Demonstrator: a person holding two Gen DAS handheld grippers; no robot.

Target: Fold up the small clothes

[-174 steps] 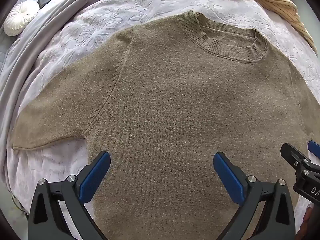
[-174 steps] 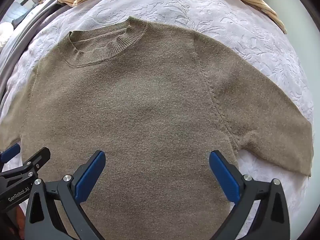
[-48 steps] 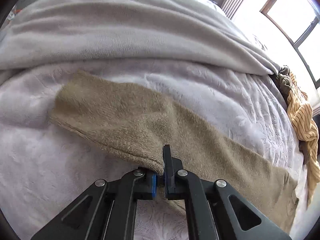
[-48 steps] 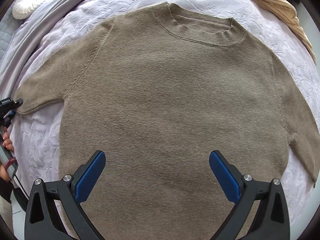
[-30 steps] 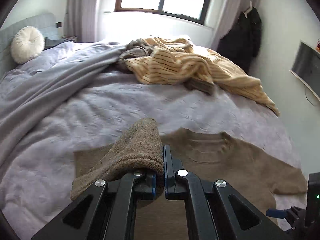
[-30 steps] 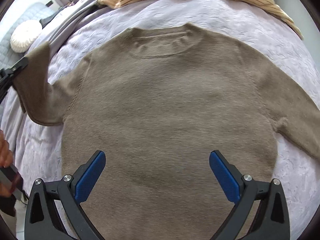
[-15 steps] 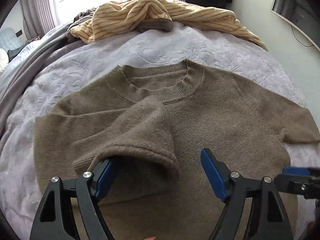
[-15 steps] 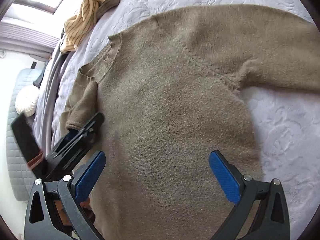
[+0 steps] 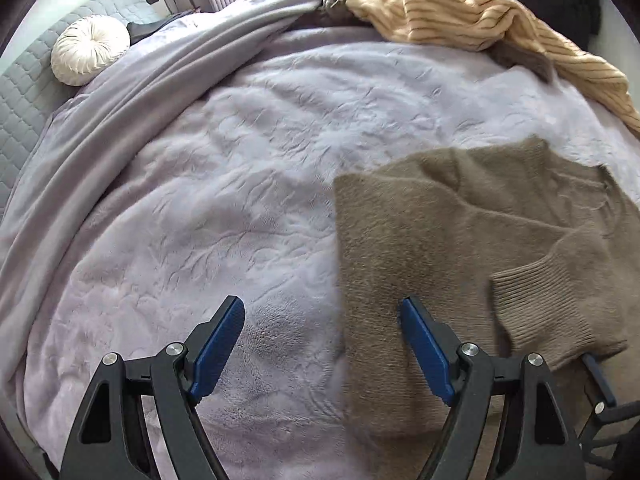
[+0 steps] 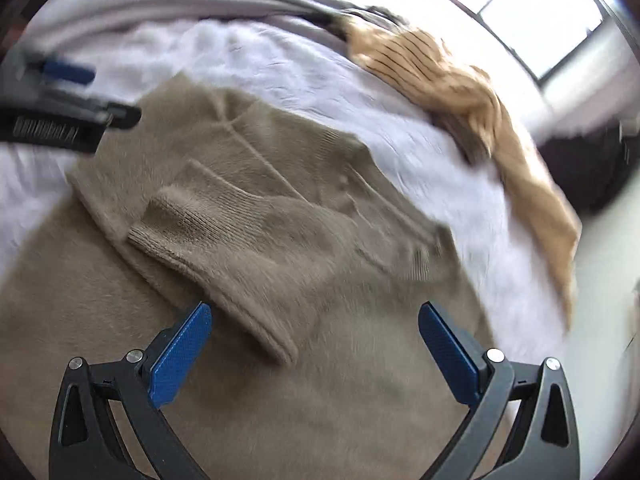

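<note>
A brown knit sweater [image 9: 420,240] lies face up on the bed, its left sleeve folded in across the chest with the ribbed cuff [image 9: 552,304] on top. My left gripper [image 9: 321,302] is open and holds nothing; it hangs over the sweater's folded side edge, one finger over the bedcover and one over the knit. In the blurred right wrist view the sweater [image 10: 320,400] fills the lower part and the cuff [image 10: 180,220] lies ahead of my right gripper [image 10: 315,308], which is open and holds nothing. The left gripper [image 10: 96,94] shows at upper left.
The pale lilac bedcover [image 9: 240,200] spreads left of the sweater. A grey blanket [image 9: 160,80] and a round white cushion [image 9: 90,50] lie at the far left. A yellow striped garment [image 9: 480,20] is heaped at the far edge, beside a window [image 10: 540,20].
The left gripper carried the sleeve over the chest, opened, let it go and moved back to the sweater's left edge. The right gripper stayed open and swung round over the sweater.
</note>
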